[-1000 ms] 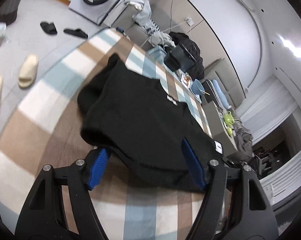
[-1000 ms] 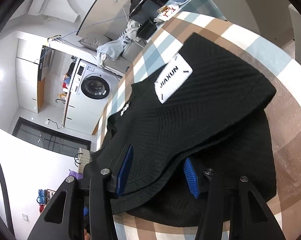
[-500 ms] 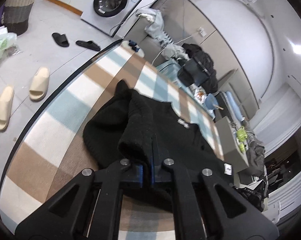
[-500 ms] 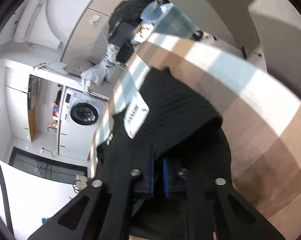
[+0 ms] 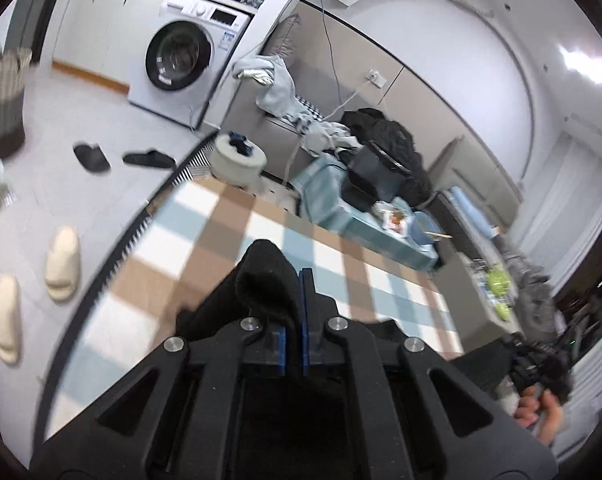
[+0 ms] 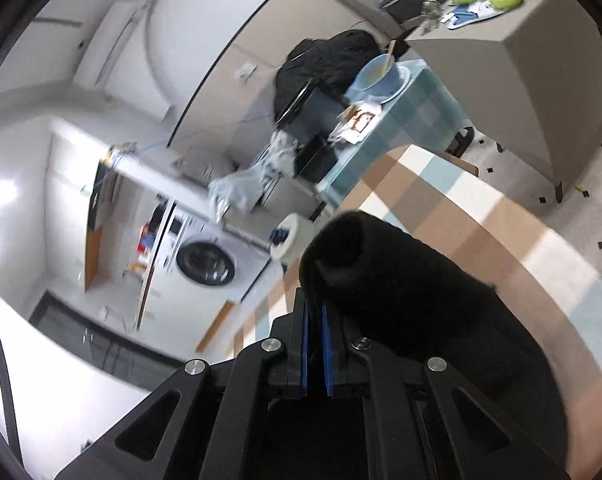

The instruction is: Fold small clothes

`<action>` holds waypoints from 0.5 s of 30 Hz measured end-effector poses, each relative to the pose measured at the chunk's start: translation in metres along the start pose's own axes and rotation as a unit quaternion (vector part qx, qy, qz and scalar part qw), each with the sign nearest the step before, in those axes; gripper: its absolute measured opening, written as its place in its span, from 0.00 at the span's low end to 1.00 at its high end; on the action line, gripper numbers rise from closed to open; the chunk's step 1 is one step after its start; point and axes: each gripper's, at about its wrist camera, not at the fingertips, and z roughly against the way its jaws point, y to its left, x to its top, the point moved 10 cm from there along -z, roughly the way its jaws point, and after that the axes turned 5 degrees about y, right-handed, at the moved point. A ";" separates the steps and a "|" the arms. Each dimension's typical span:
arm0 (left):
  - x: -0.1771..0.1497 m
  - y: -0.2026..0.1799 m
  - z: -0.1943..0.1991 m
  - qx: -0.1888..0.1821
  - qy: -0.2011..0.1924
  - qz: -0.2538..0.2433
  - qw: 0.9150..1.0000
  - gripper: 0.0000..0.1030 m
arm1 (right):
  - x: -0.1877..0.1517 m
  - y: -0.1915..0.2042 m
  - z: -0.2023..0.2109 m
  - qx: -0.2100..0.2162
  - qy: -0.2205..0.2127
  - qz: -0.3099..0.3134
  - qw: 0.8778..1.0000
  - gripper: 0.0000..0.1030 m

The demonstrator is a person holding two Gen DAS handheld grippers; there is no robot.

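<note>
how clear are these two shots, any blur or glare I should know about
Left wrist view: floor and cream slippers smeared by motion, ceiling light blown out. Right wrist view: washing machine blurred, bright glare at left edge; black sweater shows no knit detail.

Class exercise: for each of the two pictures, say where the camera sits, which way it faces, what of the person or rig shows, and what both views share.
Left wrist: on the left claw, facing along its fingers over the checked table toward the washing machine; a hand shows lower right.
Right wrist: on the right claw, rolled sideways, facing the same room; only claw fingers show.
Shared: black garment pinched in both claws, washing machine, table.
</note>
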 end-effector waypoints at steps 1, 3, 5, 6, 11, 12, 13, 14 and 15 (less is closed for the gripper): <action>0.010 -0.001 -0.008 -0.002 -0.006 0.002 1.000 0.03 | 0.004 -0.003 -0.008 -0.001 -0.001 -0.014 1.000 0.15; 0.025 -0.001 -0.024 0.000 -0.010 0.005 1.000 0.09 | 0.014 -0.006 -0.019 -0.010 -0.013 -0.032 0.999 0.44; 0.035 0.005 -0.040 0.021 0.008 0.009 1.000 0.37 | 0.018 -0.011 -0.020 -0.033 -0.023 -0.032 0.999 0.46; 0.039 0.009 -0.041 0.023 0.004 0.020 1.000 0.59 | 0.015 -0.010 -0.021 -0.034 -0.010 -0.020 0.999 0.46; 0.029 0.029 -0.032 0.032 -0.006 0.020 0.999 0.75 | -0.018 -0.018 -0.007 -0.064 0.051 0.049 0.995 0.46; 0.018 0.036 -0.030 0.037 0.008 0.020 0.999 0.75 | -0.028 -0.021 0.000 -0.078 0.069 0.076 0.992 0.46; 0.007 0.041 -0.028 0.038 0.019 0.019 0.999 0.75 | -0.037 -0.025 0.006 -0.087 0.080 0.092 0.989 0.46; -0.008 0.047 -0.026 0.039 0.038 0.015 0.998 0.75 | -0.046 -0.030 0.013 -0.097 0.090 0.108 0.985 0.47; -0.024 0.055 -0.024 0.042 0.048 0.013 0.998 0.75 | -0.055 -0.036 0.020 -0.106 0.097 0.119 0.982 0.47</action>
